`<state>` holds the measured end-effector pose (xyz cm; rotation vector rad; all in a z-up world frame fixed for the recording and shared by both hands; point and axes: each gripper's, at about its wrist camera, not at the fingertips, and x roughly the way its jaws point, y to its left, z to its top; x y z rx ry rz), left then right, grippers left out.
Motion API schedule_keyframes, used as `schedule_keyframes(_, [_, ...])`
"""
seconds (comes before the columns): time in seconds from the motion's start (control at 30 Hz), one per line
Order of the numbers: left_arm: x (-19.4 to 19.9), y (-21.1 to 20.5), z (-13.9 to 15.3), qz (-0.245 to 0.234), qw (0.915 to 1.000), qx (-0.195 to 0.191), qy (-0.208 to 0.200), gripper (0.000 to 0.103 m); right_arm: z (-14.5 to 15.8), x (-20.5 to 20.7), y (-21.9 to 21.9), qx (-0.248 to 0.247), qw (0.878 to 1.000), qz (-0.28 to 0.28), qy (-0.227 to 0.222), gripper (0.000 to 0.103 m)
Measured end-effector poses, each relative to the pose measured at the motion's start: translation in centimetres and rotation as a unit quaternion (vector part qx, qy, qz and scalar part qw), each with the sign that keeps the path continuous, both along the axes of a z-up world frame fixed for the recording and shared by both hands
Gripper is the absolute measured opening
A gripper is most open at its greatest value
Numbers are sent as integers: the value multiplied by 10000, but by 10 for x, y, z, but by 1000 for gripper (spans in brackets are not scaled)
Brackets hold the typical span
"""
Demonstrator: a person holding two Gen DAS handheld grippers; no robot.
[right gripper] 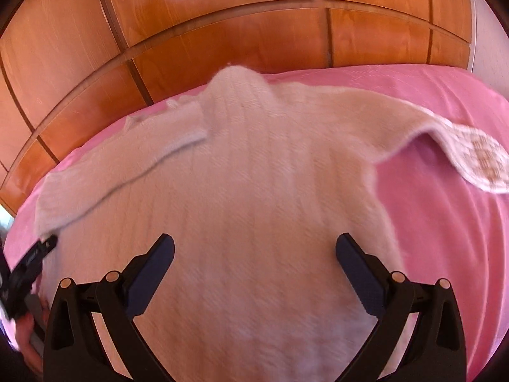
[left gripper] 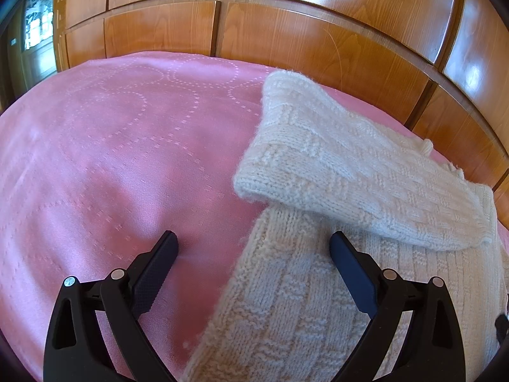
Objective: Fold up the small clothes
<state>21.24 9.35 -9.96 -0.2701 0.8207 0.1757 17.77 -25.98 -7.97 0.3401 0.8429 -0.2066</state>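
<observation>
Cream knit wool makes up the small sweater (right gripper: 254, 191), which lies spread on a pink bedcover (left gripper: 111, 159) in front of wooden wardrobe panels (left gripper: 286, 31). In the right wrist view the garment lies flat with its body toward the camera and its collar toward the wardrobe; that picture is blurred. One sleeve (left gripper: 334, 165) is folded inward across the body, its cuff end lying at the sweater's edge over the pink cover. The other sleeve (right gripper: 429, 130) stretches out sideways on the bedcover, ending in a patterned cuff.

The left gripper (left gripper: 253, 246) hangs with its jaws wide apart and nothing between them, one finger over the bedcover and the other over the knit body, just short of the folded sleeve. The right gripper (right gripper: 255, 248) is likewise spread wide and empty, above the lower part of the sweater's body. The left gripper's black tip also shows at the far left edge of the right wrist view, near the folded sleeve's cuff.
</observation>
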Motion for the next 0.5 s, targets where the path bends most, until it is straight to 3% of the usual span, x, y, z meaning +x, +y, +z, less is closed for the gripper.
schedule_keyframes(0.17, [-1,0,1,1,10000,27,13,95,2,-30,-34,282,9991,-260,-154,101])
schedule_keyframes(0.33, [0,-1,1,4,10000,63,41,96,-1,-56,-88,691,9933,-893,-248,101])
schedule_keyframes(0.5, [-1,-2,4,55,9998,159,49,97,4,-78,-129,765,9868,-1346,-466,100])
